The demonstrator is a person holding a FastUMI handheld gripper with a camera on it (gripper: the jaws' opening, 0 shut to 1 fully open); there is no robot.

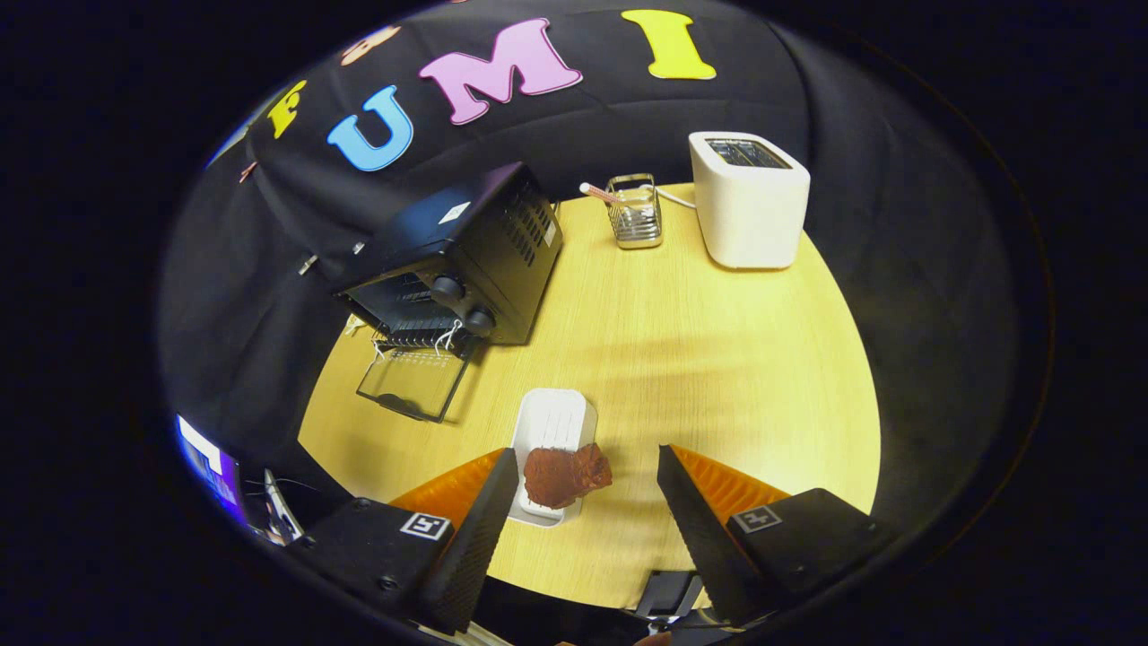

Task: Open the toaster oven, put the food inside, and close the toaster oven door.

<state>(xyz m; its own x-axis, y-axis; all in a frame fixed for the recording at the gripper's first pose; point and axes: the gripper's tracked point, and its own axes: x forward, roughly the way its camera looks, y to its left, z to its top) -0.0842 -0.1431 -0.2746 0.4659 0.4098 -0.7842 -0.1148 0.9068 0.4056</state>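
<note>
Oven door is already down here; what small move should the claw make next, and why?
Probably lower and close on the brown food. The claw is open with the food between its fingers, resting on the white tray, and the toaster oven door already lies open.

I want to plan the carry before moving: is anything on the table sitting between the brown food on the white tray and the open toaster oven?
Nothing visible does. The food lies on the white tray between the open gripper fingers. The bare table runs from there to the toaster oven, whose door is folded down flat in front of it.
</note>
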